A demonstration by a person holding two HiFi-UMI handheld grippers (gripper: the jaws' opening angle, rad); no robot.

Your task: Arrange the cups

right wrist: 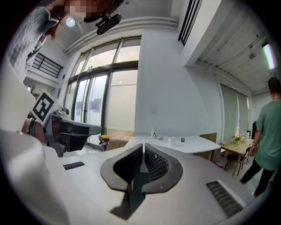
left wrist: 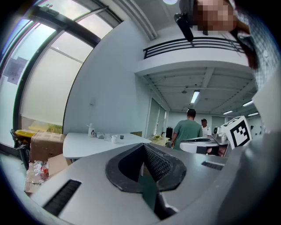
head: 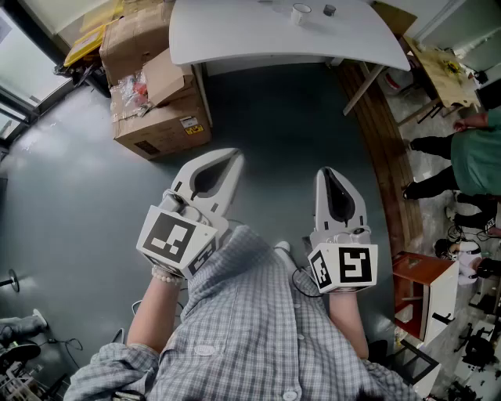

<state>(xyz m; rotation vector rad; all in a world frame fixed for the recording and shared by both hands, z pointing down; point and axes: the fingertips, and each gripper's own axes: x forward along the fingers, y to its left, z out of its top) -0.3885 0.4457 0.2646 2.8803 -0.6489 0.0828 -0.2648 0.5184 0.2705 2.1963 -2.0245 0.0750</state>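
Left gripper [head: 228, 160] and right gripper [head: 332, 177] are side by side above the grey floor [head: 70, 196] in the head view, held near the person's checked shirt [head: 258, 329]. Well ahead stands a white table [head: 235, 35], and on its far part are a white cup [head: 300, 12] and a small dark cup [head: 329, 10], near each other. Only this view shows the cardboard boxes [head: 156, 117] from above, with a label [head: 190, 123] too small to read. The left gripper view shows this gripper's jaws pressed together with nothing between them. It also shows a white bottle [left wrist: 91, 130] on the table with a dark print I cannot read, and a person in a green shirt [left wrist: 187, 129] beyond. The right gripper view shows its own jaws closed on nothing as well. It alone shows tall windows [right wrist: 94, 105] and a wooden table [right wrist: 237, 148] at the right. The marker cubes carry black-and-white squares but no words.
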